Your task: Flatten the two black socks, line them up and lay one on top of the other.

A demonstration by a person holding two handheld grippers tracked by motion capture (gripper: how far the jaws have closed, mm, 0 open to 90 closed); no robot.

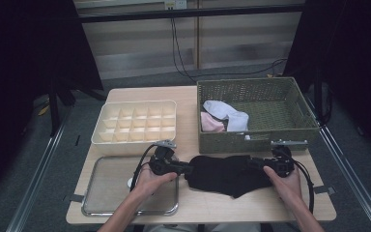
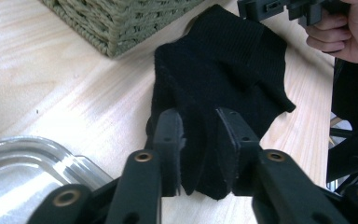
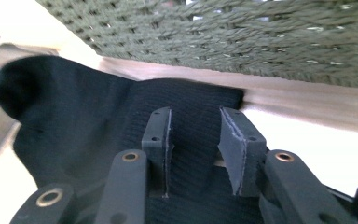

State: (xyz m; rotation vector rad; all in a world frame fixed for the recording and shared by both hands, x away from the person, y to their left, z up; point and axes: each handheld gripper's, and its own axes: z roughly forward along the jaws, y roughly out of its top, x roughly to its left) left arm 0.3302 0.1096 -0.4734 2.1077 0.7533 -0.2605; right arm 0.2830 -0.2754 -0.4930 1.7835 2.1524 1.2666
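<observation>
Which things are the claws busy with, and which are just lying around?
Busy with:
- black sock
- left claw, at one end of the sock
- right claw, at the other end

Just lying around:
- green basket with white and pink socks
- cream box with compartments
- metal tray

Pale rectangular wooden table (image 1: 193, 205) on grey carpet floor (image 1: 38, 164), black curtains (image 1: 24, 63) at both sides, pale slatted wall panel (image 1: 140, 43) with black cables (image 1: 176, 46) beyond far edge.

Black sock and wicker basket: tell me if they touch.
Cannot tell. In the right gripper view the black sock ends beside the wicker basket, but blur hides any gap.
</observation>
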